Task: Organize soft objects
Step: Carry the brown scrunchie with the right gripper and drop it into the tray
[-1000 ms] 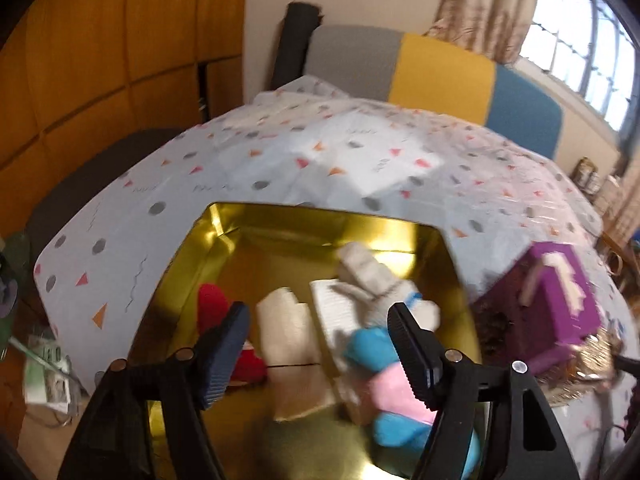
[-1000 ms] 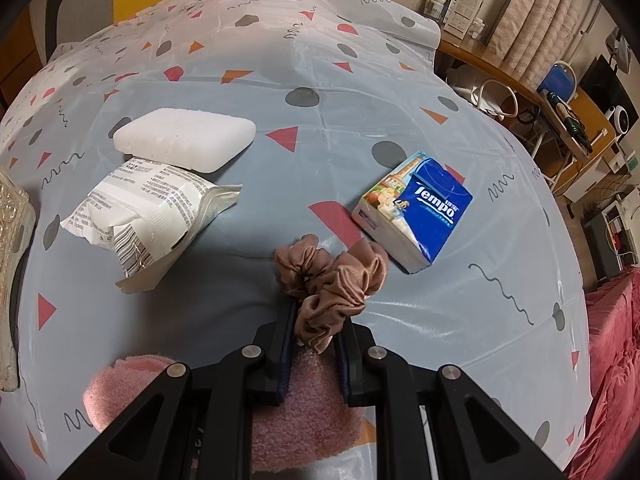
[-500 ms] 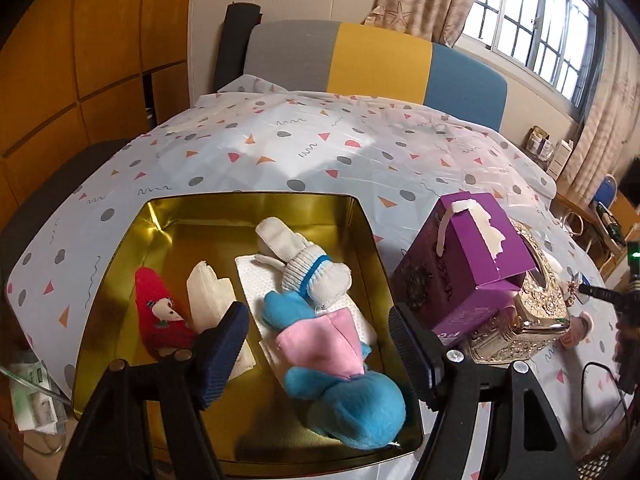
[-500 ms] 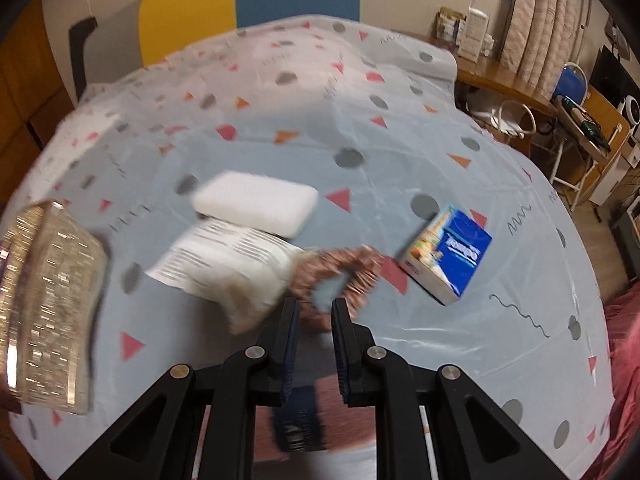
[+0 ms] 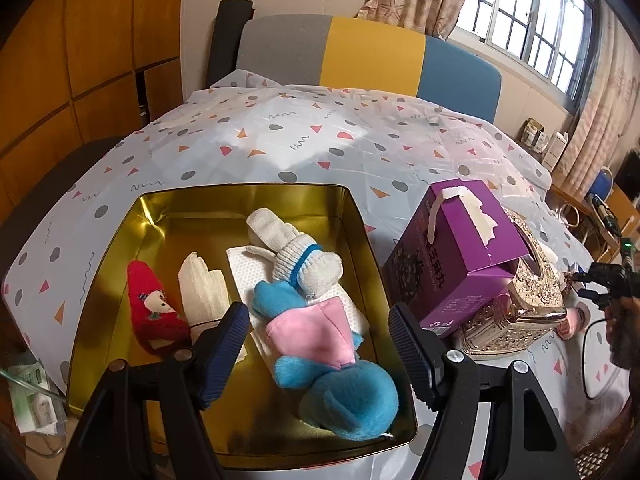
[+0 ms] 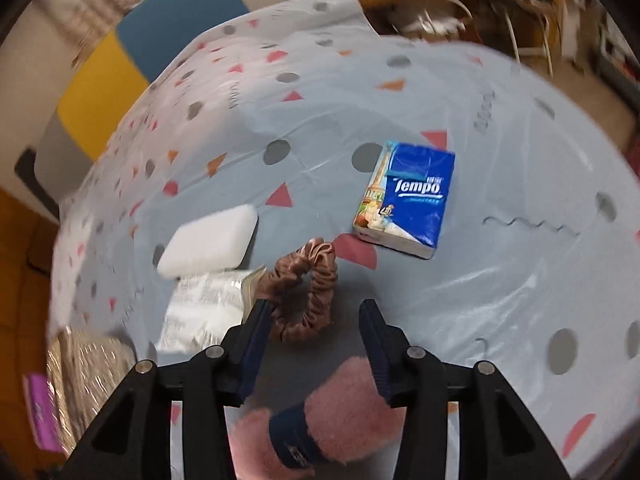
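In the left wrist view my left gripper point(image 5: 318, 344) is open and empty above a gold tin tray point(image 5: 352, 216). In the tray lie a blue and pink plush toy point(image 5: 320, 344), a white sock doll point(image 5: 296, 256), a red sock point(image 5: 154, 312) and a cream cloth point(image 5: 202, 288). In the right wrist view my right gripper point(image 6: 316, 344) is open. A brown scrunchie point(image 6: 308, 288) lies on the tablecloth just beyond its left finger. A pink fluffy item point(image 6: 320, 420) with a navy band lies under the gripper.
A white sponge point(image 6: 210, 240), a white wipes packet point(image 6: 200, 312) and a blue Tempo tissue pack point(image 6: 408, 200) lie around the scrunchie. A purple box point(image 5: 456, 252) and a gold tissue holder point(image 5: 520, 304) stand right of the tray. A sofa is behind the table.
My right gripper was shut on the scrunchie, lifted it and swung, and now stands open with the scrunchie lying on the cloth. My left gripper pulled back from the tray.
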The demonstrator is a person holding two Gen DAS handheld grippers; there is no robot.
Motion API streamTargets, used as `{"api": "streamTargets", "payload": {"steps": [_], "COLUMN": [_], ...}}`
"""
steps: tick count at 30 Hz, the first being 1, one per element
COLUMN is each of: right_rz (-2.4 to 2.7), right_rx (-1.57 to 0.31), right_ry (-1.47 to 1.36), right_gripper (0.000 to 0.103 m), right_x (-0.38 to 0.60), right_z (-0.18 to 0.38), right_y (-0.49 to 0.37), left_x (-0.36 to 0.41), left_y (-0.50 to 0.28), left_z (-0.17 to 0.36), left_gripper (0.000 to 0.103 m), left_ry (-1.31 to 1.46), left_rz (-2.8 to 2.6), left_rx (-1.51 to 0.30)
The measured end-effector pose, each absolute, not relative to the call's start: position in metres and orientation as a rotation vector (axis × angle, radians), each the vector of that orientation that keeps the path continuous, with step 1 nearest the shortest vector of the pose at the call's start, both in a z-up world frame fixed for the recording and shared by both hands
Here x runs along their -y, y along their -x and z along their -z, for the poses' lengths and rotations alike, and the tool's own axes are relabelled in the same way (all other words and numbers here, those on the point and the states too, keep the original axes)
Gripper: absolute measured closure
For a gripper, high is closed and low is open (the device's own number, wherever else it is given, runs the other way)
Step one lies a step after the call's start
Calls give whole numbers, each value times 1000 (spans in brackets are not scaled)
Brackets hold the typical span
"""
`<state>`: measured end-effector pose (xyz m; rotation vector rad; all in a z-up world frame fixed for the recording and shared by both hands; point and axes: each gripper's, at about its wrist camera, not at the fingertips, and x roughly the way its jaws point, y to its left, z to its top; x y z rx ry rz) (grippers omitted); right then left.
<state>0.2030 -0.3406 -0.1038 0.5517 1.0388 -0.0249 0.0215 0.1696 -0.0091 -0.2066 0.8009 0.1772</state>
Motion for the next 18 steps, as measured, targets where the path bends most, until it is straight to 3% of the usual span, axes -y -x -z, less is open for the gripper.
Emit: {"api": "streamTargets", "payload": {"steps": [3, 7, 13, 14, 16, 18], "right_rz": [59, 97, 143, 147, 164, 146], "right_rx": [-1045, -1060, -1079, -1089, -1104, -1114], "right_ry": [-544, -575, -351, -295, -202, -230], "right_gripper": [56, 47, 43, 46, 68, 77], "right_x": [339, 336, 306, 300, 291, 295], "right_z": [110, 123, 123, 124, 123, 121], "right_y": [-216, -235, -252, -253, -251, -246], "left_x": [-169, -168, -164, -164, -165, -166], "left_y": [-23, -26, -27, -27, -26, -25], "left_z": [9, 12, 16, 16, 17, 17], "left_gripper": [30, 30, 30, 30, 30, 30], "left_ry": [203, 200, 196, 197, 203, 208], "left_rz": [-179, -184, -168, -166, -160, -155], "left_rx": [-807, -821, -833, -833, -830, -827]}}
